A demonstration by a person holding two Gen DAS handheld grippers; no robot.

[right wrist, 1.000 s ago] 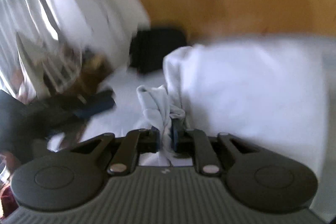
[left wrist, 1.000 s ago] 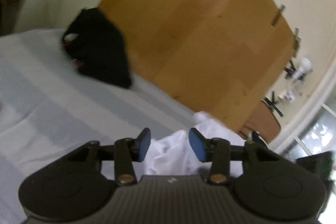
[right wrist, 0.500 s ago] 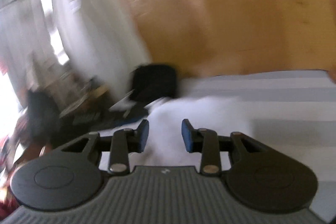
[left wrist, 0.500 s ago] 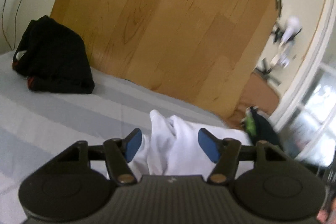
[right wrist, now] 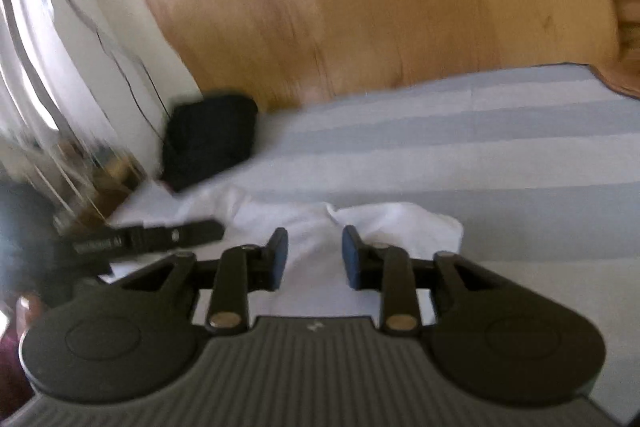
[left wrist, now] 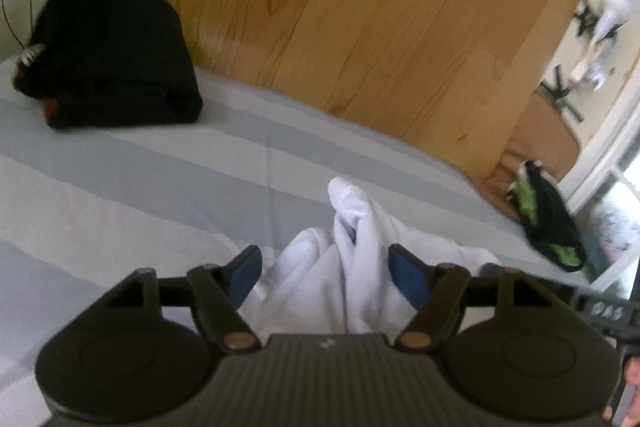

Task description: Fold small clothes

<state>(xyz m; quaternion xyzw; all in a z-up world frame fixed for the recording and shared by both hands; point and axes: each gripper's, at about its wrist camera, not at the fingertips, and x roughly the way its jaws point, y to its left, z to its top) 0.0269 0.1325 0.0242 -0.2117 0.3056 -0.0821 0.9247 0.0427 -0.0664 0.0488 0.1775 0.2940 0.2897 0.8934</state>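
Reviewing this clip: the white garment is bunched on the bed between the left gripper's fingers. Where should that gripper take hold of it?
Probably the raised fold of the white garment. It stands up as a ridge straight ahead of the open left gripper, so come in along the bed from the near side and close across it.

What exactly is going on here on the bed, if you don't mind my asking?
A person with a gripping tool in each hand is folding a white garment on the striped bed sheet. Both the left tool and right tool have just been opening and grip nothing. A black bundle sits nearby.
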